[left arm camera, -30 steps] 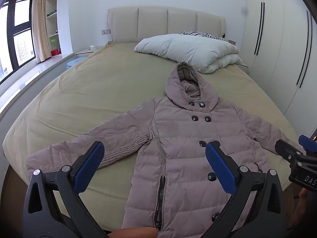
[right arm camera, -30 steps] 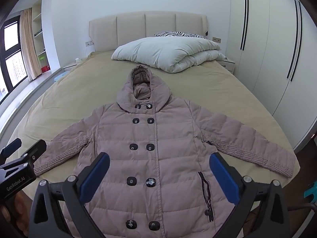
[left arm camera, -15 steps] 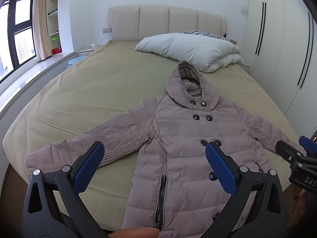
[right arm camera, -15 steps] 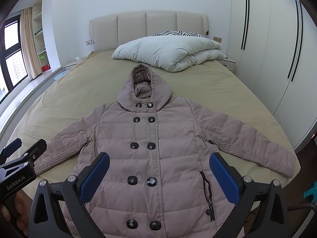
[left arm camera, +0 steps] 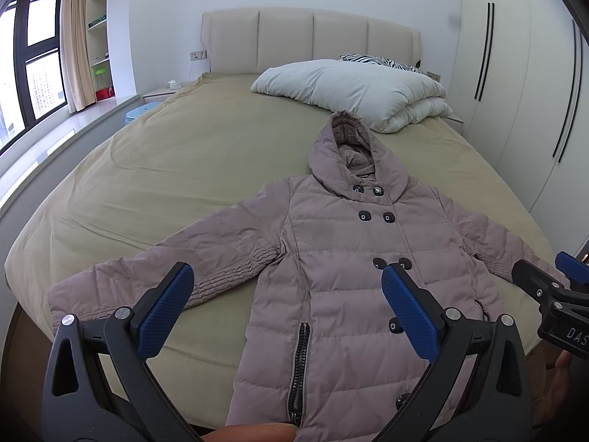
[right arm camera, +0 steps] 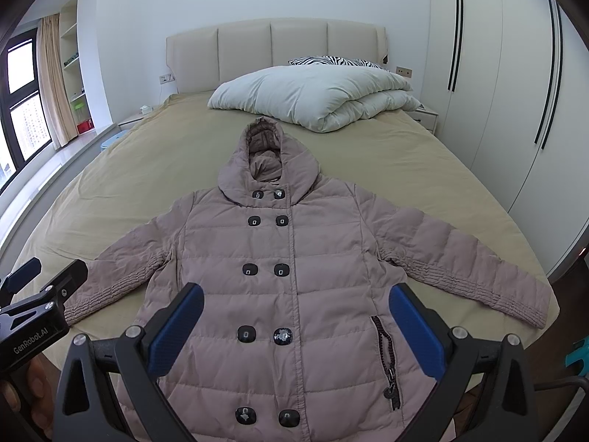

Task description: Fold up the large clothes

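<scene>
Mauve quilted fabric, puffy and double-breasted: the hooded coat (right arm camera: 294,294) lies face up and buttoned on the bed (left arm camera: 176,169), hood (right arm camera: 267,158) pointing toward the headboard and hem at the near edge. Both sleeves are spread wide, the left sleeve (left arm camera: 165,276) reaching toward the window side and the right sleeve (right arm camera: 467,269) toward the wardrobe side. A folded white duvet (right arm camera: 316,99) sits well beyond the hood, apart from the coat.

The left hand-held gripper (left arm camera: 287,313) hangs above the coat's left half with its blue pads spread wide and nothing between them. The right hand-held gripper (right arm camera: 294,328) is likewise fully spread and empty, poised over the lower front (neither touches the fabric, as far as these views show).

My reading is that folding has not begun: the coat is laid out flat and the step in hand is the approach before a first grasp. The likely next move is to bring a sleeve across the chest, which calls for lowering a gripper to a cuff or shoulder seam and pinching enough of the padded layers to lift. The slick, thick down filling will probably resist a crisp crease and may spring back, so each fold wants pressing flat before the next.
</scene>
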`<state>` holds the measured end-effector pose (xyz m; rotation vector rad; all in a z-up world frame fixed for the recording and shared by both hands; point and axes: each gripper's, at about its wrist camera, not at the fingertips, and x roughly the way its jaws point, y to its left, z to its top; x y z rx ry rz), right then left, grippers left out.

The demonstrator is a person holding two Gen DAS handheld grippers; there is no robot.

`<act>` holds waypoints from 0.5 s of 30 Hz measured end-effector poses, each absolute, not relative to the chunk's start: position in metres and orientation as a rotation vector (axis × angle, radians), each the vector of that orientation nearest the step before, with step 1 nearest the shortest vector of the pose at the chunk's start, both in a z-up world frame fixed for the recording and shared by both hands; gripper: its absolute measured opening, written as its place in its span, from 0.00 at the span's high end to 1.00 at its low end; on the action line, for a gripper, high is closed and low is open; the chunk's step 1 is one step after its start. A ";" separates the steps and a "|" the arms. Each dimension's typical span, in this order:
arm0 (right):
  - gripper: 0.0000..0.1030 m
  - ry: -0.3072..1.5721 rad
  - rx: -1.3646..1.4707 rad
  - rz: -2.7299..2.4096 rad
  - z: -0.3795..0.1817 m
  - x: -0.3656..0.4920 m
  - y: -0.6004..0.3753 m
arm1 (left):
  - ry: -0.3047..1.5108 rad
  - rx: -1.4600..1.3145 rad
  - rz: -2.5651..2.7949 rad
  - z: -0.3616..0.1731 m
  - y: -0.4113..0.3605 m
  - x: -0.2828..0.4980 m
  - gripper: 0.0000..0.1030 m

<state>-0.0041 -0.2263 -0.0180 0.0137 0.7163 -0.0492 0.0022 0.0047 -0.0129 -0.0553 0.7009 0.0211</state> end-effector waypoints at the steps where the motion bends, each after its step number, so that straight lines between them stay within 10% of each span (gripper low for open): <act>1: 0.00 0.716 0.014 -0.049 -0.018 -0.004 -0.226 | 0.700 -0.055 0.021 -0.013 0.005 0.002 0.00; 15: 0.00 0.717 0.014 -0.047 -0.019 -0.005 -0.225 | 0.703 -0.054 0.022 -0.013 0.004 0.003 0.00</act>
